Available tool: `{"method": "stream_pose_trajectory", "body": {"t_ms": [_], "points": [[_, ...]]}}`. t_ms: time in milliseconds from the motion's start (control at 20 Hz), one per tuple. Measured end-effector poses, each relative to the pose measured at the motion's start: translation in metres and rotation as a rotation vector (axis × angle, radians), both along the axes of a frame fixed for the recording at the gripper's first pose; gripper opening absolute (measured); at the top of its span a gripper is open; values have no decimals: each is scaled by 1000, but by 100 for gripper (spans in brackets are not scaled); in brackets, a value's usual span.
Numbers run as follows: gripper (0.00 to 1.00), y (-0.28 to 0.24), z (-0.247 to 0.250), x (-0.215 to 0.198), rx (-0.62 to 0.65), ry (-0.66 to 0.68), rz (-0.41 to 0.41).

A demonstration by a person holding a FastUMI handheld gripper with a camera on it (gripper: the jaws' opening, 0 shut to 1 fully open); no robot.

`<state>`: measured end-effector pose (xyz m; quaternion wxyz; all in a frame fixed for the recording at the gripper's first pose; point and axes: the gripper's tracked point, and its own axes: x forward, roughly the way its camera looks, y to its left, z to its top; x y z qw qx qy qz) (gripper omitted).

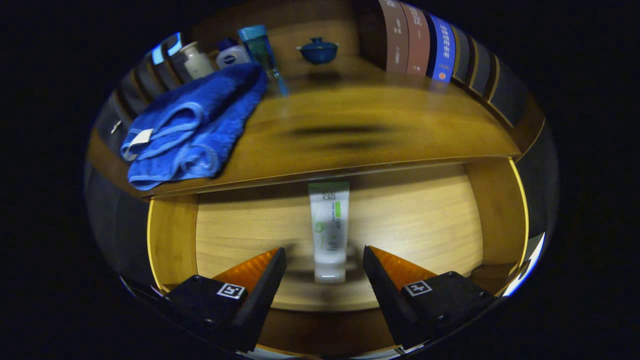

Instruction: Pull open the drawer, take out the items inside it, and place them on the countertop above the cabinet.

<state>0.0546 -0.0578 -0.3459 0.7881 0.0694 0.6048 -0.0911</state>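
Drawer point(450, 220) stands pulled open; countertop point(380, 125) above it carries a folded blue towel point(192, 125) at far left. The tube point(329, 230) lies lengthwise on the drawer floor, cap toward the gripper point(324, 260), whose jaws are apart, one finger left of the tube's cap end and one right, neither touching. Best to lower squarely, centre on the tube, close mid-body rather than on the cap.

The scene is viewed from the gripper point(324, 260), looking forward and down along its spread fingers, close above the open drawer point(425, 220), the countertop point(360, 130) beyond.
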Motion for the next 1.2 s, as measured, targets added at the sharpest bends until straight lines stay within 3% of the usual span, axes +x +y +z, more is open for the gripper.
{"method": "stream_pose_trajectory", "body": {"t_ms": [350,550,600,650,750,1000,1200], "points": [[98,2,-26,-11,-11,129,13],[67,-1,-42,-12,-50,147,40],[60,0,-18,-4,-48,148,45],[52,1,-36,-11,-45,147,50],[46,0,-33,-12,-35,148,64],[46,2,-21,-25,-12,138,60],[46,9,18,-39,9,87,63]]}}
